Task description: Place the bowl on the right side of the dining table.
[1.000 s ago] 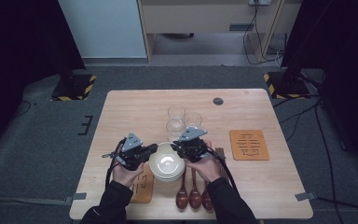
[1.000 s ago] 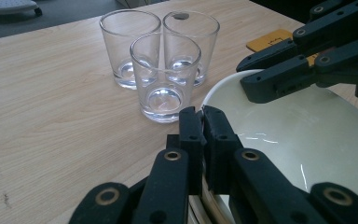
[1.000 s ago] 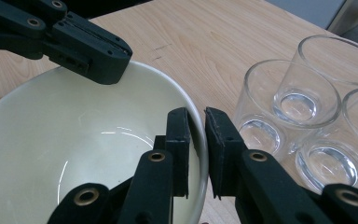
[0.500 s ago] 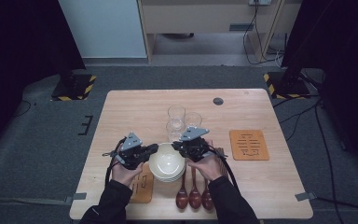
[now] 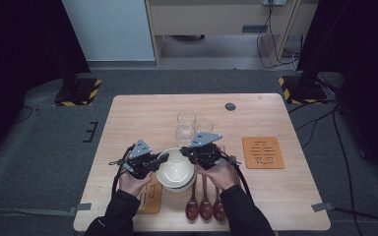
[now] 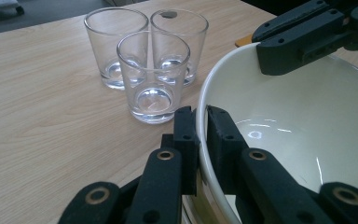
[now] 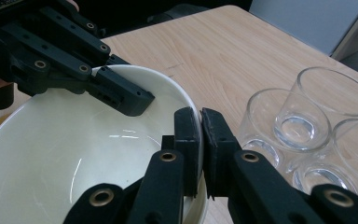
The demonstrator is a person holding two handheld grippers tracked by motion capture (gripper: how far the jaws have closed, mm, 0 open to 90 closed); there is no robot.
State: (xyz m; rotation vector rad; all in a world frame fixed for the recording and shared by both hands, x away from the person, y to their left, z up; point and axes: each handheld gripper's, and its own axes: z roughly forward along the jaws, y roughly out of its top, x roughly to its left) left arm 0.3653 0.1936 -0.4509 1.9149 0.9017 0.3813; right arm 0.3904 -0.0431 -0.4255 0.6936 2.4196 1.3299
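**A:** Where was the bowl, and how did the claws sit against it?

**B:** A white bowl (image 5: pixel 175 169) sat on top of a stack of bowls near the front edge of the wooden desk (image 5: pixel 138 113), between the person's two hands. The left claw (image 5: pixel 163 158) was clamped on the bowl's left rim, one jaw inside and one outside. The right claw (image 5: pixel 186 151) pinched the rim on the opposite side in the same way; its jaws had just been closing onto that rim.

**A:** What else lay close by?

**B:** Three empty glasses (image 6: pixel 153 74) stood clustered just behind the bowl. Three dark wooden spoons (image 5: pixel 205 206) lay side by side in front of it, toward the person. An orange coaster (image 5: pixel 262 152) lay off to the right, and another (image 5: pixel 150 196) partly under the left hand.
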